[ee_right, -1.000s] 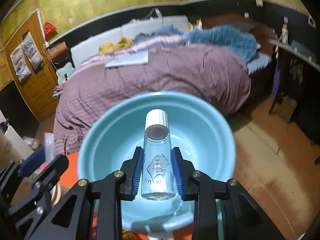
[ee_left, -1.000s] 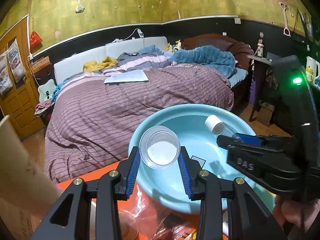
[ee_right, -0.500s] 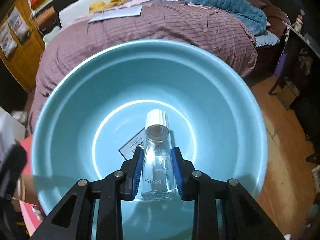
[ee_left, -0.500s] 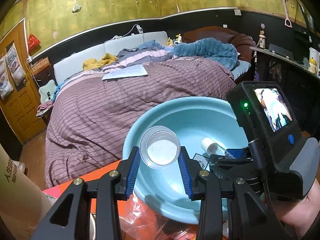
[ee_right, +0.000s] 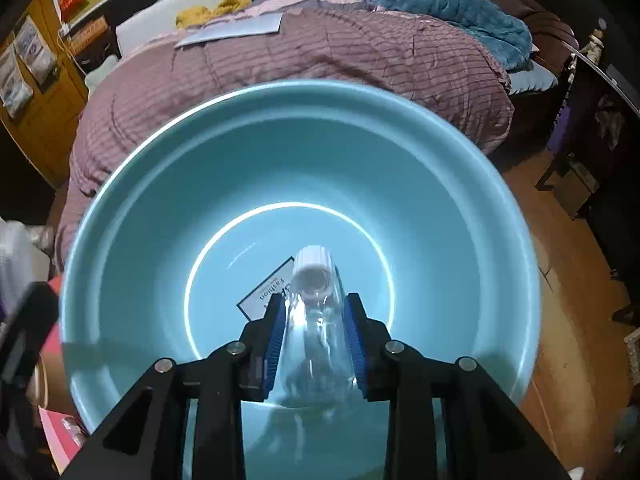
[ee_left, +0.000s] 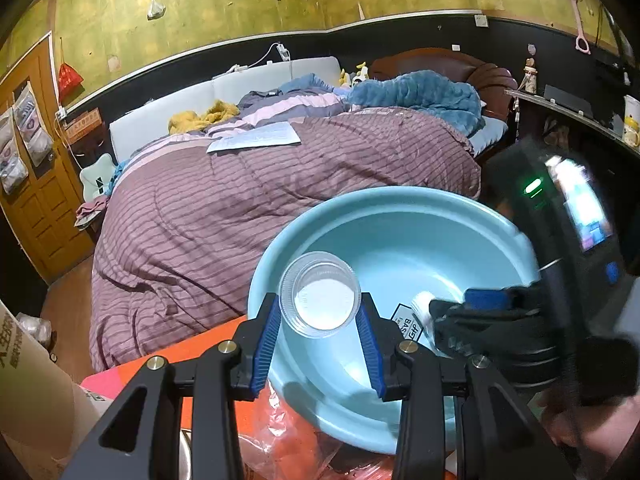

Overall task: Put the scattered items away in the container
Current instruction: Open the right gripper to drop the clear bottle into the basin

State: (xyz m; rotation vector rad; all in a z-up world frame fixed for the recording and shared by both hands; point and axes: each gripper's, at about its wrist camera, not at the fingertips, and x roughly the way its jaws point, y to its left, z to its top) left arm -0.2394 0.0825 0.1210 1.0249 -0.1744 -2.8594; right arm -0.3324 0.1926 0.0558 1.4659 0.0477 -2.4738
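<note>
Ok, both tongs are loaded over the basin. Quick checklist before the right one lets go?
1. Right tongs inside the blue basin: ok.
2. Clear bottle between the pads: ok, but blurred, possibly slipping.
3. Bottle touching the basin floor: cannot tell.
4. Landing spot: label card lies under the bottle; ok.
5. Left tongs grip on plastic cup: ok.
6. Cup over the basin rim: ok.

A round light-blue plastic basin (ee_right: 160, 184) sits near, a clear glass bottle with a white cap (ee_right: 314, 320) tilted low inside over its white label card (ee_right: 266, 294), a clear plastic cup (ee_left: 320, 294) above its left rim.
</note>
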